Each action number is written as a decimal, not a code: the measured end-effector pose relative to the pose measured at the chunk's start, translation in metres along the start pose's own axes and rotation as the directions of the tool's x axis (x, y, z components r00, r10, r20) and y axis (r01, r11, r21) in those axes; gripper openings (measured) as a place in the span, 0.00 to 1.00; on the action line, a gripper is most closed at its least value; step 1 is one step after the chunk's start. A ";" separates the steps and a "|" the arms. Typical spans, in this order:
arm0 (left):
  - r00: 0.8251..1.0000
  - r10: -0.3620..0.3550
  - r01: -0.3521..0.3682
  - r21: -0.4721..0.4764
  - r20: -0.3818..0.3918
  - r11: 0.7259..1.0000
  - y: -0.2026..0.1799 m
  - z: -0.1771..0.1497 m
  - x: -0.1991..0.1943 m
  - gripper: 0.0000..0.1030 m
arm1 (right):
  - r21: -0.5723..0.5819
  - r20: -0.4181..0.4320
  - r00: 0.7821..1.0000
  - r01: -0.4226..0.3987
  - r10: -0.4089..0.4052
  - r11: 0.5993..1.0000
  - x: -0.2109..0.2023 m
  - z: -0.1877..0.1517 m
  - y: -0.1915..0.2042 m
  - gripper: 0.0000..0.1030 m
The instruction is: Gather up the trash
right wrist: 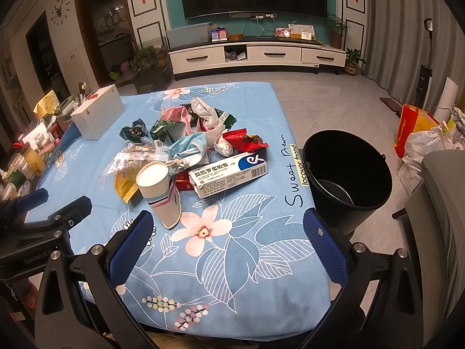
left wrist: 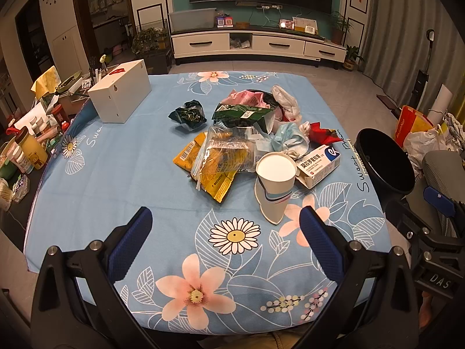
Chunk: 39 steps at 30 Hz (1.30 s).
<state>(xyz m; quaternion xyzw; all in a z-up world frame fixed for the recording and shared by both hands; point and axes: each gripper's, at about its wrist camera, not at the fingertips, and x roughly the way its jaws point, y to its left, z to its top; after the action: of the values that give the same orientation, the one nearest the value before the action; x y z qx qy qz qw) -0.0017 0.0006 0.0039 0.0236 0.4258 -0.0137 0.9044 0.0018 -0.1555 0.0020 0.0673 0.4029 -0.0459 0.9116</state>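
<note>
A pile of trash lies mid-table: a white paper cup [left wrist: 274,184] [right wrist: 159,187] standing upright, a white medicine box [left wrist: 318,164] [right wrist: 229,176], yellow snack wrappers [left wrist: 215,164], a blue face mask [left wrist: 287,138] [right wrist: 189,145], a red wrapper [right wrist: 244,141], green wrappers [left wrist: 242,115] and a dark crumpled wrapper [left wrist: 189,115]. A black bucket [left wrist: 383,164] [right wrist: 347,174] stands off the table's right edge. My left gripper [left wrist: 226,232] is open and empty, just short of the cup. My right gripper [right wrist: 228,235] is open and empty over the table's near right part.
The blue floral tablecloth [left wrist: 122,174] covers the table. A white box [left wrist: 120,94] [right wrist: 97,116] stands at the far left. Bottles and clutter [left wrist: 27,151] crowd the left side. Bags [right wrist: 421,136] lie on the floor to the right. A grey chair [right wrist: 441,203] is at the near right.
</note>
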 end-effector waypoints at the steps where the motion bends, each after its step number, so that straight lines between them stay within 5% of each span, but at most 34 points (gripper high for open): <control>1: 1.000 0.000 0.000 0.000 0.000 1.000 0.000 0.000 0.000 0.98 | 0.000 0.001 1.000 0.000 0.000 1.000 0.000 0.000 0.000 0.97; 31: 1.000 -0.014 0.014 0.018 -0.016 1.000 -0.007 -0.001 0.008 0.98 | 0.009 -0.008 1.000 -0.005 0.005 1.000 0.006 -0.002 -0.002 0.97; 35: 0.997 -0.072 0.072 0.022 -0.023 0.997 -0.009 -0.003 0.013 0.98 | 0.054 -0.006 0.996 -0.093 0.093 0.994 0.016 -0.004 -0.014 0.97; 39: 0.975 -0.219 0.219 -0.009 -0.024 0.976 -0.003 -0.013 0.029 0.98 | 0.092 0.042 0.989 -0.148 0.144 0.985 0.034 -0.013 -0.031 0.97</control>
<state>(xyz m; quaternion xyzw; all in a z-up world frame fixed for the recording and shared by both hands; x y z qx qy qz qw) 0.0066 -0.0018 -0.0267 -0.0264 0.4372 -0.1115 0.8920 0.0114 -0.1846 -0.0345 0.1391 0.3782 0.0008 0.9152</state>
